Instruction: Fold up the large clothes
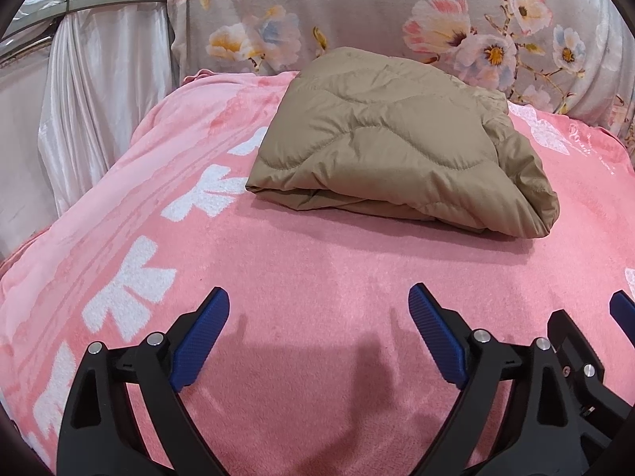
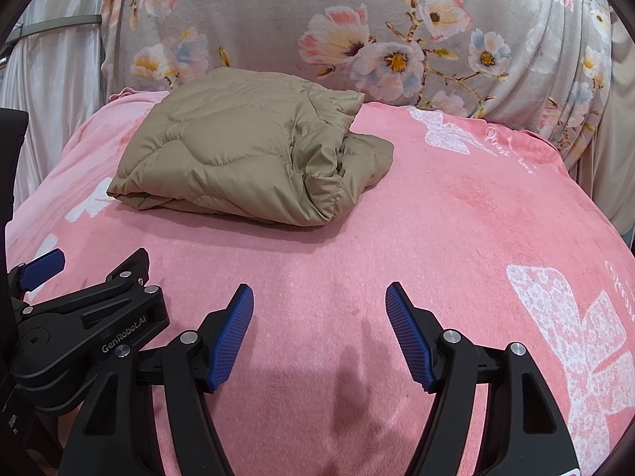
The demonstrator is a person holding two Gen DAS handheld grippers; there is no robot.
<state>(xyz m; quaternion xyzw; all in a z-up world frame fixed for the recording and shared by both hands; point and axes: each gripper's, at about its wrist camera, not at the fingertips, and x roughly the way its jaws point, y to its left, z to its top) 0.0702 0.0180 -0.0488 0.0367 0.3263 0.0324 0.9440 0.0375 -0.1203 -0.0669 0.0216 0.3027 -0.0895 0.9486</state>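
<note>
Black left gripper [image 1: 318,341]; ribbed blue pads [image 1: 200,343]; silver screws (GenRobot.AI lettering).

A bed covered by a plush pink blanket [image 1: 317,285] with white bow and butterfly prints fills the foreground, its surface rounded and soft. Along the bed's far edge hangs a grey fleece cloth [image 2: 270,20] printed with pink, blue and cream flowers, falling in folds toward the far right corner. Beyond the far left corner, a shiny white satin curtain [image 1: 99,91] drapes in long pleats, crossed by a grey band [image 1: 115,2]. Light is even and soft.
</note>
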